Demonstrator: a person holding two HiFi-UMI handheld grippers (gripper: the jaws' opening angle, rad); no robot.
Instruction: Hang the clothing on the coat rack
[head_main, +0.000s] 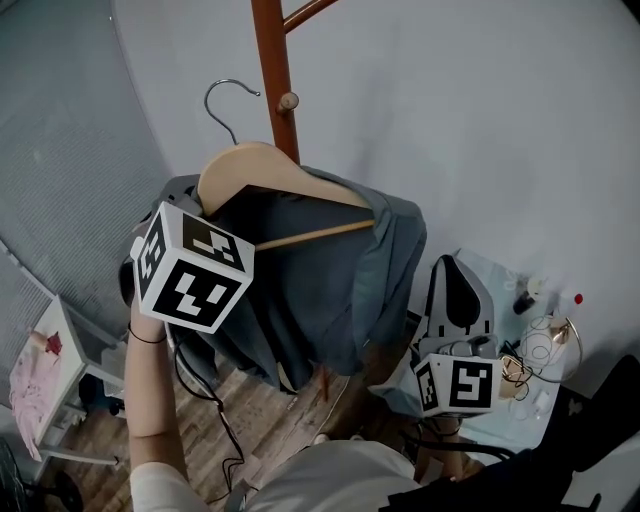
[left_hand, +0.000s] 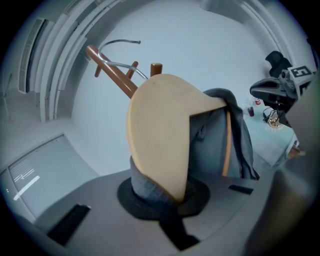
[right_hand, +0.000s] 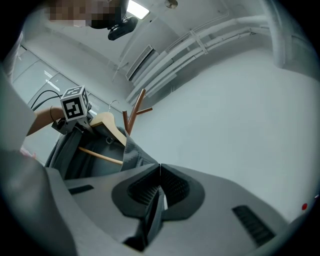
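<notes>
As the person lifts a grey garment (head_main: 330, 290) toward the coat rack (head_main: 273, 80), the job looks about half done. The garment is already draped over a wooden hanger (head_main: 265, 168), which is held up against the front of the rack's brown pole. The left gripper (left_hand: 165, 196) is clamped tight on one shoulder end of the hanger, with a fold of grey cloth pinched in alongside the wood. The hanger's wire hook (head_main: 226, 100) stands just left of the pole, about level with a short knobbed peg (head_main: 288, 101), and from the head view it seems to rest on nothing yet; the left gripper view crosses it with a slanting branch of the rack, so contact cannot be ruled out. Well below the rack and to its right, the right gripper (right_hand: 159, 192) hangs with its jaws pressed together and nothing between them. What appears to remain is to bring the hook over a peg, let the weight settle, then release the hanger.
</notes>
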